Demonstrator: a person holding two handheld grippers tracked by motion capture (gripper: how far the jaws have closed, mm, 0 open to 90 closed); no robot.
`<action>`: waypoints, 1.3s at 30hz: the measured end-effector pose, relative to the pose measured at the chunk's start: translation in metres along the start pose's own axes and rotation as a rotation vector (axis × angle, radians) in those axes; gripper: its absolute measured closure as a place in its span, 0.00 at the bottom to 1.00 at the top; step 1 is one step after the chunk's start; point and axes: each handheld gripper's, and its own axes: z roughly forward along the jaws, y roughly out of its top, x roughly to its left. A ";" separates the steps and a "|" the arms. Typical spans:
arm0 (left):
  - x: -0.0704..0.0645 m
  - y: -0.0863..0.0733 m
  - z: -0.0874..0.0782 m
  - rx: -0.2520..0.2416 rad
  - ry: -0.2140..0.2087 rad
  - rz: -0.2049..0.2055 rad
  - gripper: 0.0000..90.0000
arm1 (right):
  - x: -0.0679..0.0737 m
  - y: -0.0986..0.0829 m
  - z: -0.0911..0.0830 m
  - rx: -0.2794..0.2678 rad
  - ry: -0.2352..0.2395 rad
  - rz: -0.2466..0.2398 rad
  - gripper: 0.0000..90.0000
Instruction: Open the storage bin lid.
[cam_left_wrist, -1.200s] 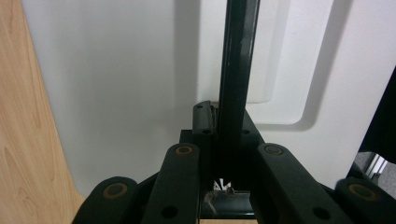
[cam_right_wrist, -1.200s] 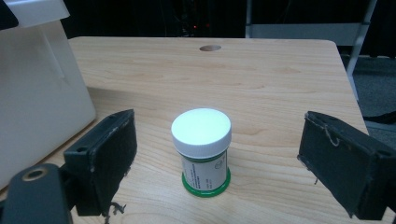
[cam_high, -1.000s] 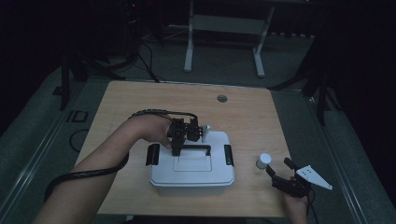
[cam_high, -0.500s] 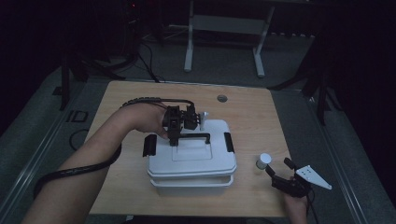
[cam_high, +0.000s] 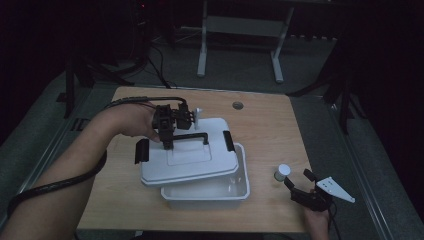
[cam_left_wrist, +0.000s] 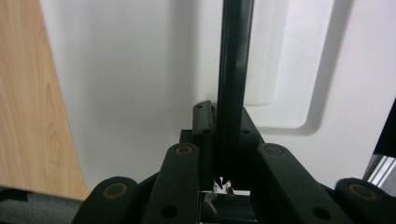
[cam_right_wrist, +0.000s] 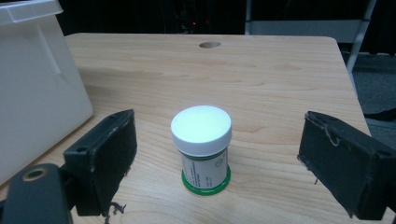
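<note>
The lid comes off the box: a second ago it sat flat and square on the white box; now the left gripper, its jaws clamped on the black handle, has raised it and carried it toward the table's left and far side; it hangs tilted, its near right edge still over the box, whose open inside shows at the front right corner. In the left gripper view the handle runs straight up between the closed jaws, with the lid's white top behind it and bare table at the left. A black latch hangs loose at the lid's left end and another at its right. A small white thing stands on the table just beyond the lid; what it is cannot be told.

The right gripper has kept its place at the near right corner of the table; its jaws stand wide apart, and the jar waits upright on the wood just ahead of them, close beside the box; in the right gripper view the jar, white cap over a green-edged label, stands midway between the two open pads, touching neither, with the box wall at the left.

With the box now open, the way looks clear for the jar to be gripped and set inside; the lid likely needs to swing fully aside first, since part of it still overhangs the opening.
</note>
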 end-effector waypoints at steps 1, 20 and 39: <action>0.001 -0.005 -0.001 -0.001 0.003 -0.007 0.93 | 0.000 0.000 0.000 -0.002 0.003 -0.005 0.12; 0.011 -0.110 0.001 0.022 0.007 -0.231 0.93 | 0.001 0.001 -0.001 -0.001 0.003 -0.010 0.12; 0.018 -0.185 0.037 0.046 -0.004 -0.410 0.93 | 0.002 0.001 -0.001 -0.002 0.011 -0.015 0.12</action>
